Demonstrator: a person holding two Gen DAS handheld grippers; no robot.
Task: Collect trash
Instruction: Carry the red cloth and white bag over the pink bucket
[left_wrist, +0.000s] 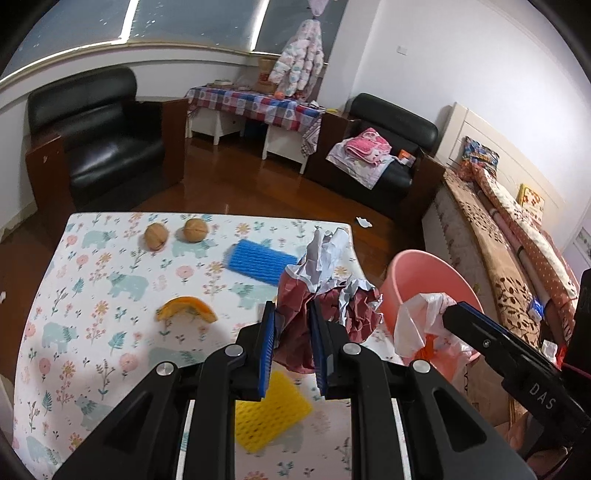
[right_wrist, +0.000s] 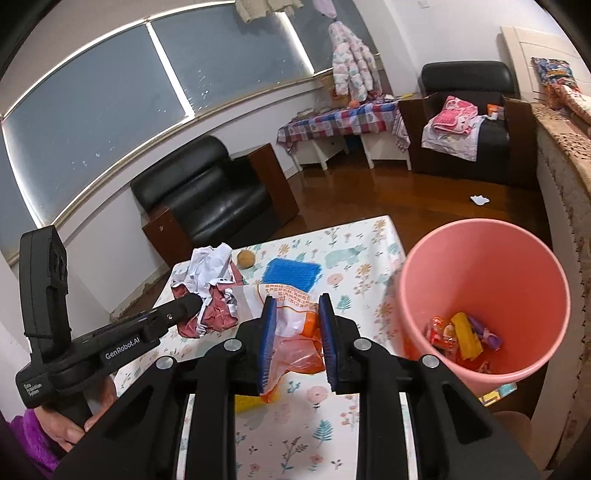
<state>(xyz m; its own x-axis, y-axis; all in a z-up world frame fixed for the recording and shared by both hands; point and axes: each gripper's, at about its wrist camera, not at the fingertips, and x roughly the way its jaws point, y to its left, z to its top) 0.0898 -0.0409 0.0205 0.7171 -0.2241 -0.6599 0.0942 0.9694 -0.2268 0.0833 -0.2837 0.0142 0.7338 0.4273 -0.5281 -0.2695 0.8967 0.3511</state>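
Black casings read "GenRobot.AI", "DAS"; left claw (left_wrist: 292, 325) grips crumpled paper (left_wrist: 325, 291), right claw (right_wrist: 297, 321) printed bag (right_wrist: 284, 317).

Right gripper (right_wrist: 295, 343) clamped on an orange-and-white plastic bag (right_wrist: 291, 332) above the flowered table (right_wrist: 354, 266), beside a pink bin (right_wrist: 487, 258) holding wrappers (right_wrist: 461, 338), left gripper (right_wrist: 192, 304) gripping crumpled paper (right_wrist: 210, 288).

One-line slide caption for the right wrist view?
Right hand-held gripper carries a plastic wrapper toward the pink bin.
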